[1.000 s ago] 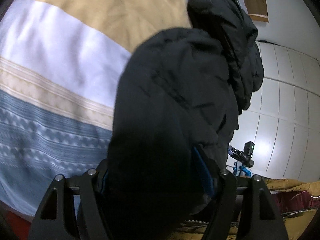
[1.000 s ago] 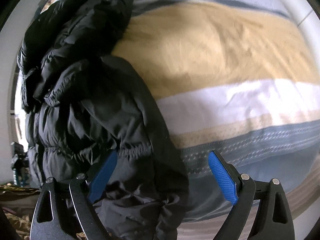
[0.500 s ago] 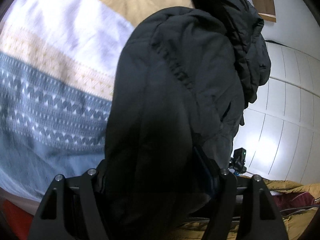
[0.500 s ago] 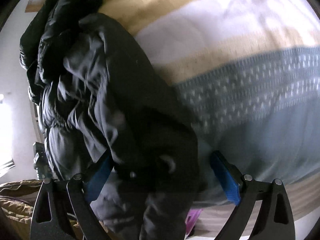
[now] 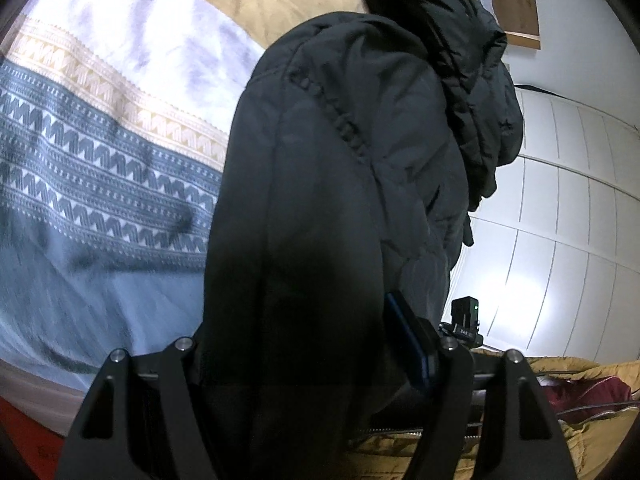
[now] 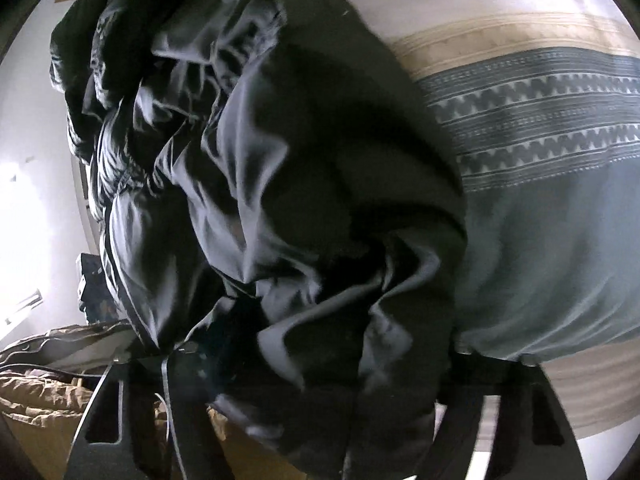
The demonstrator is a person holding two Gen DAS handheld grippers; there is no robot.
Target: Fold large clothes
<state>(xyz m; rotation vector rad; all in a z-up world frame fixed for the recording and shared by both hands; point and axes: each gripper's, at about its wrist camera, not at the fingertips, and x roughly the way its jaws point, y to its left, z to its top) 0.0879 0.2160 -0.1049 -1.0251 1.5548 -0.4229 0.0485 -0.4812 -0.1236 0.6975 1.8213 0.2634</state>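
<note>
A black puffer jacket [image 5: 340, 160] hangs over a striped bedspread [image 5: 100, 140] of tan, white and patterned blue-grey bands. My left gripper [image 5: 296, 320] is shut on a thick fold of it, and the blue pad [image 5: 404, 332] on the right presses into the fabric. In the right wrist view the same jacket [image 6: 300, 140] bunches over my right gripper [image 6: 320, 356], whose jaws are closing. Cloth fills the gap between them and hides both pads. The bedspread [image 6: 540, 220] lies to the right.
White wardrobe doors [image 5: 560, 220] stand beyond the bed. A tan garment [image 5: 560, 380] with dark red lining lies at lower right, and shows as a tan garment [image 6: 36, 400] in the right wrist view. A wooden headboard [image 5: 516, 0] is at the top.
The right gripper tipped down toward the bed's near edge and its jaws narrowed onto the jacket, whose cloth now covers the blue pads. The left gripper keeps its hold, drifting slightly.
</note>
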